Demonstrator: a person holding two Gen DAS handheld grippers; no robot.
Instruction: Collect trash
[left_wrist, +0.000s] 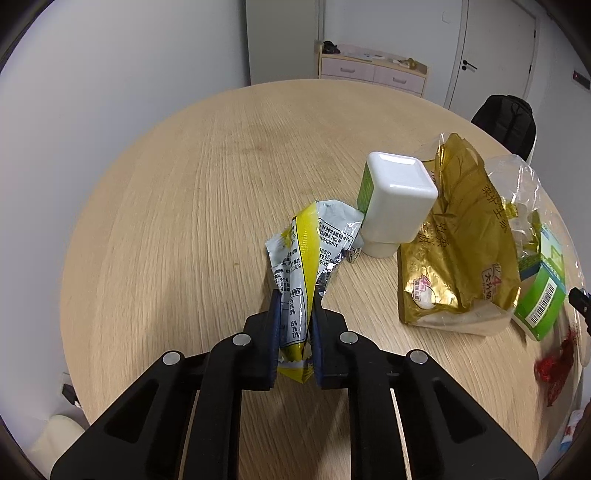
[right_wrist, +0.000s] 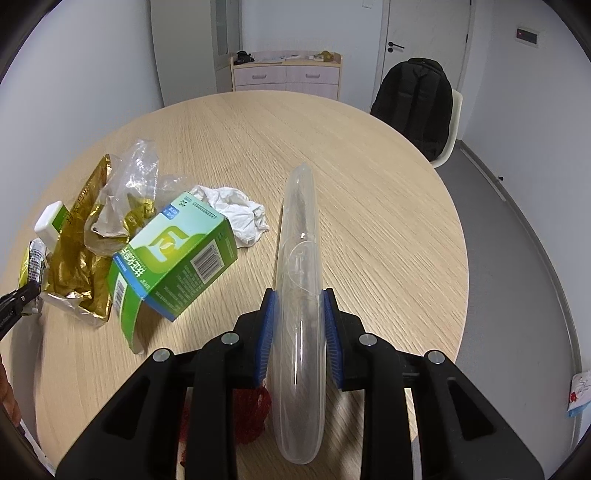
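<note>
The left gripper (left_wrist: 294, 306) is closed narrow on a yellow and silver snack wrapper (left_wrist: 301, 266), its blue pads (left_wrist: 274, 325) pressing the wrapper's lower part from both sides while the crumpled upper part fans out over the round wooden table (left_wrist: 207, 177). Just beyond the wrapper stands a white-capped green bottle (left_wrist: 397, 203), touching the wrapper's far edge, and beside it toward the table's right edge lies a gold foil bag (left_wrist: 458, 251) with clear plastic film (left_wrist: 524, 184) bunched against it. The right gripper (right_wrist: 298, 306) is clamped on a long clear plastic case (right_wrist: 300, 295), which runs lengthwise between the 2 fingers and reaches forward past their tips over the table's near right part. To its left a green and blue carton (right_wrist: 177, 258) lies tilted with 1 flap open, leaning against the gold bag, and a crumpled white tissue (right_wrist: 236, 212) sits just behind the carton, nearer the table's middle. A piece of red netting (right_wrist: 251, 413) lies at the near edge, partly hidden under the right gripper. Beyond the far edge stand a pale drawer cabinet (right_wrist: 286, 75) and a chair with a black backpack (right_wrist: 417, 96).
</note>
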